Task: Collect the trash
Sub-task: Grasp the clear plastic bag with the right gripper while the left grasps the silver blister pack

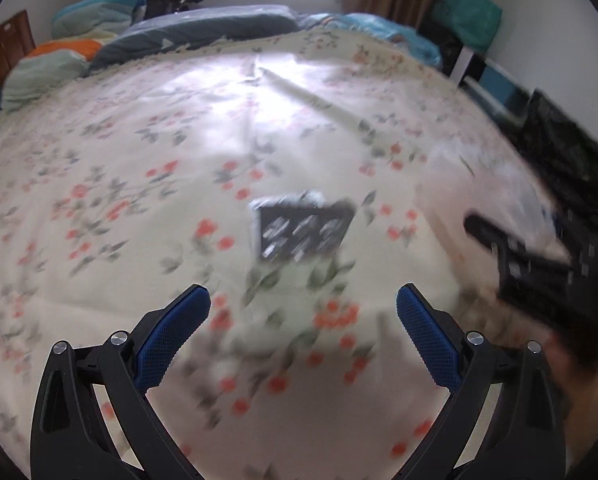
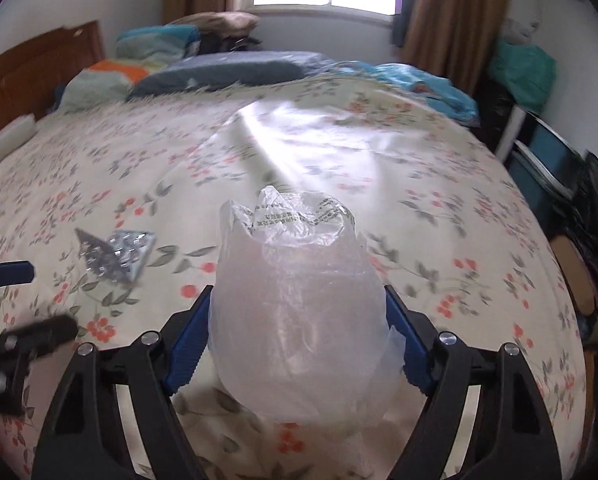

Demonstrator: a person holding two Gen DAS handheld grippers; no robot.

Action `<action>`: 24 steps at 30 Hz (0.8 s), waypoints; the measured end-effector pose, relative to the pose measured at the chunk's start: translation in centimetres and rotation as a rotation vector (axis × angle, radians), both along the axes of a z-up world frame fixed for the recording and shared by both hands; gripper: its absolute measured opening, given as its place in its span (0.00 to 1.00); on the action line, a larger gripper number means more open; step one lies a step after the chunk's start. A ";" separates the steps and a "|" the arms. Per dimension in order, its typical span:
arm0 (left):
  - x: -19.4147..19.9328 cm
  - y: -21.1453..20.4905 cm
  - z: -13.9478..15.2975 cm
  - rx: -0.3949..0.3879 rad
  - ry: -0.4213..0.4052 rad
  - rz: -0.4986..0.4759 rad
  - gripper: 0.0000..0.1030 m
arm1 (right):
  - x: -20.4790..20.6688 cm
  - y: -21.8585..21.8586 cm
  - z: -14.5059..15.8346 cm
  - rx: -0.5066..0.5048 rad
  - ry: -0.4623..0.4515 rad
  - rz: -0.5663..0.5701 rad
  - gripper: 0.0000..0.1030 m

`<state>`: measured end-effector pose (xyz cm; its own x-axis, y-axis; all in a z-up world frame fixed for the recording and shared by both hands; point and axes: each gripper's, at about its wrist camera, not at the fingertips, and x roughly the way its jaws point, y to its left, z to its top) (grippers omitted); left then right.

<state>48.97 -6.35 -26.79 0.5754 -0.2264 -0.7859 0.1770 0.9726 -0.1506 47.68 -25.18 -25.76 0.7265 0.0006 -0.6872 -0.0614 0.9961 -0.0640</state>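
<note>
A silvery blister pack [image 1: 303, 228] lies flat on the floral bedsheet [image 1: 139, 160]. My left gripper [image 1: 303, 300] hovers just short of it, open, with only sheet between its blue pads. A crumpled clear plastic bag [image 2: 295, 300] with printed text fills the gap of my right gripper [image 2: 298, 292], and both blue pads press on its sides. The blister pack [image 2: 117, 254] lies to the left of that bag. The left gripper's fingers [image 2: 7, 274] show at the left edge of the right wrist view. In the left wrist view the bag [image 1: 479, 184] is a blur at right.
Pillows and folded quilts [image 2: 155, 44] are heaped at the bed's far end, beside a wooden headboard [image 2: 39, 64]. Right of the bed stand a white chair [image 2: 511, 132] with a teal bag [image 2: 523, 68], blue boxes and black bags [image 2: 595, 208]. Curtains frame a window.
</note>
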 end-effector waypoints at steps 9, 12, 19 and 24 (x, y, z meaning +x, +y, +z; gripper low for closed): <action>3.8 -0.5 -2.1 -0.003 0.013 0.099 0.94 | -0.7 -1.1 -1.2 0.017 -0.033 -0.036 0.78; 4.3 -0.4 -2.4 -0.001 0.022 0.103 0.94 | -0.7 -1.2 -1.2 0.018 -0.034 -0.033 0.79; 5.2 -0.2 -2.9 0.006 0.036 0.112 0.94 | -0.8 -1.3 -1.3 0.020 -0.037 -0.033 0.79; 5.1 -0.3 -3.0 0.021 0.030 0.115 0.94 | -0.8 -1.2 -1.5 0.019 -0.032 -0.035 0.79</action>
